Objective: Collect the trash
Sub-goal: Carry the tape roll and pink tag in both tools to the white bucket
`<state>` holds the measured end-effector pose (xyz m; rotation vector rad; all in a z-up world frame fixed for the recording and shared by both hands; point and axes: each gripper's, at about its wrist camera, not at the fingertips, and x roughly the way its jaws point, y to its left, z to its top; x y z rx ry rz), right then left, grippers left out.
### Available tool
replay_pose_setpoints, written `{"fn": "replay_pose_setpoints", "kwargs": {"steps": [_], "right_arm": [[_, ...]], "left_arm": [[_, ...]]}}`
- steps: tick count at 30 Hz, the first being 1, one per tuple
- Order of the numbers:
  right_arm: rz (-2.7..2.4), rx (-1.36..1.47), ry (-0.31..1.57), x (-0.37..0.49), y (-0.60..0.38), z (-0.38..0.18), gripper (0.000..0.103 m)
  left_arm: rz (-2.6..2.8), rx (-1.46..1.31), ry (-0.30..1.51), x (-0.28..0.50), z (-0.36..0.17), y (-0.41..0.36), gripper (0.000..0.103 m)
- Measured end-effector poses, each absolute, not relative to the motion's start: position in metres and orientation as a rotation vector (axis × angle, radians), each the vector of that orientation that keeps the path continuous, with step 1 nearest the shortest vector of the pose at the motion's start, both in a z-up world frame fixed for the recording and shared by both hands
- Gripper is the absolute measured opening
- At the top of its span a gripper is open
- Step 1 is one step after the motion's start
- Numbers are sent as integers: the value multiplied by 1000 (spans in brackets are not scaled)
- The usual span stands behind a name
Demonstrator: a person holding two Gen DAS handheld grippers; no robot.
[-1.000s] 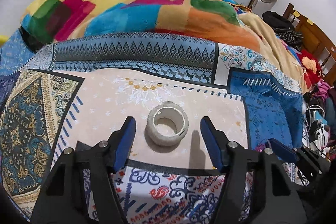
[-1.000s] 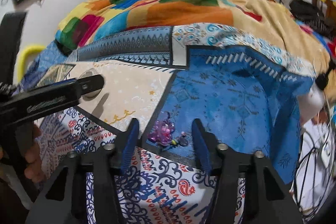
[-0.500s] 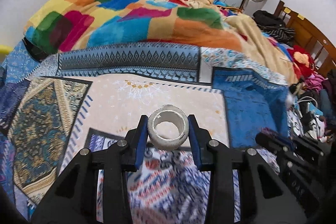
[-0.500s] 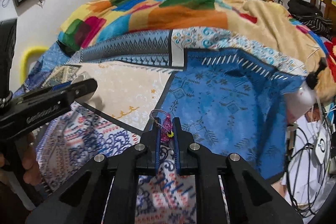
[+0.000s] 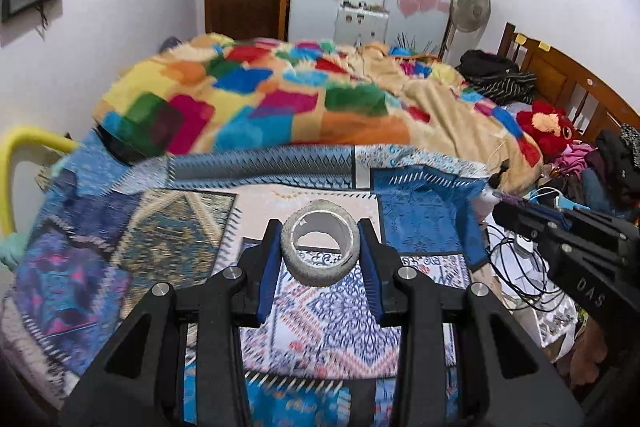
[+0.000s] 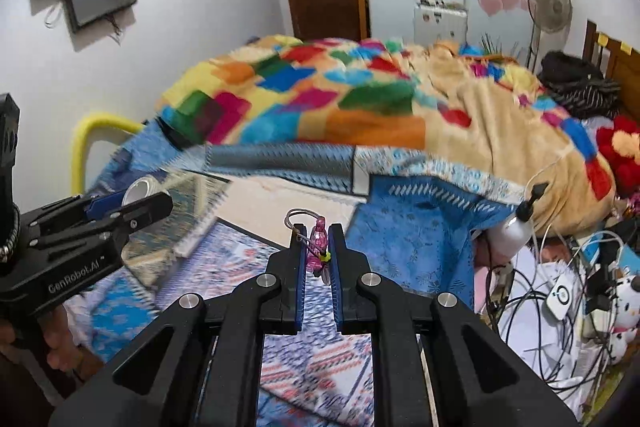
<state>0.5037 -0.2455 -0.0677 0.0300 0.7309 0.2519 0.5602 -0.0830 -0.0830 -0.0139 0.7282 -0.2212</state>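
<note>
Both grippers had just closed and lifted their finds off the patterned bedspread (image 5: 132,247): the left gripper (image 5: 319,255) clamped the tape roll (image 5: 320,251), the right gripper (image 6: 318,253) pinched the small pink trinket (image 6: 319,241), so both pieces seemed ready for carrying to a bin.
</note>
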Motion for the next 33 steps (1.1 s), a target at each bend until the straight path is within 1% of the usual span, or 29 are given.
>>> {"fn": "replay_pose_setpoints", "kwargs": {"steps": [7,14,21,33], "right_arm": [[308,10,655,449,-220,-20,10],[390,-1,606,394,-186,10,10],[464,-22,618,344,-151,7,10],[554,-108,668,286,-100,-18,10]], "left_arm": [[-179,6,649,485,-28,-54,37],[-133,33,595,414,1,-28,37],[-99,14,581,352,1,0,37],[12,-34,647,266,-32,68,37]]}}
